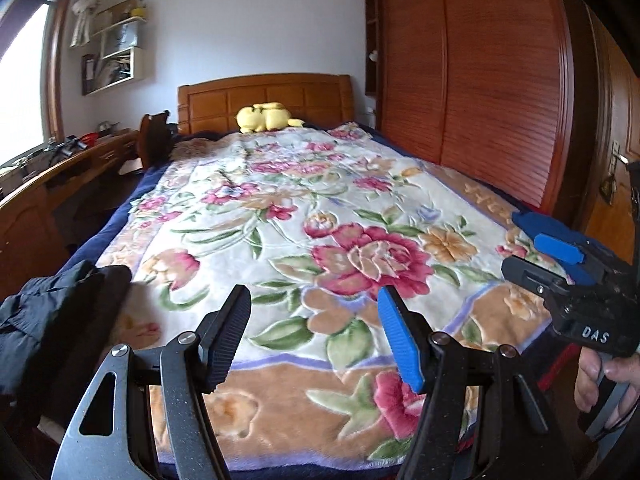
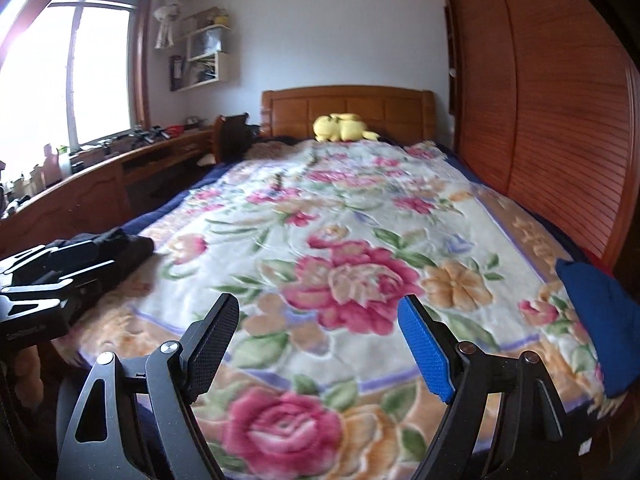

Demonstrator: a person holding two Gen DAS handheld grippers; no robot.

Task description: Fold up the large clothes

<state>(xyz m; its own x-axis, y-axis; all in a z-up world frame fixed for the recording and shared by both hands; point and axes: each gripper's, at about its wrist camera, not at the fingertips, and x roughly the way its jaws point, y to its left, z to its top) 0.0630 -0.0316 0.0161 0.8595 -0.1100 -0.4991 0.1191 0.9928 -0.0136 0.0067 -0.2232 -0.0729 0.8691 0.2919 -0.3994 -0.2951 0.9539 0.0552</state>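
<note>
Grippers — left gripper (image 1: 316,336), right gripper (image 2: 320,344) — both gape empty above floral blanket (image 1: 304,208).

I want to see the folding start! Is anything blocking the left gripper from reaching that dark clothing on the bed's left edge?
Nothing visible does. The left gripper is open and empty, and the dark clothing lies off to its left, with only the flowered blanket between them.

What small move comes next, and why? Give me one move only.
Probably swing the left gripper leftward to the black garment heaped at the near left corner of the floral blanket and take hold of an edge. Both it and the right gripper stand open and empty, and the garment lies bunched, not yet spread for folding.
</note>
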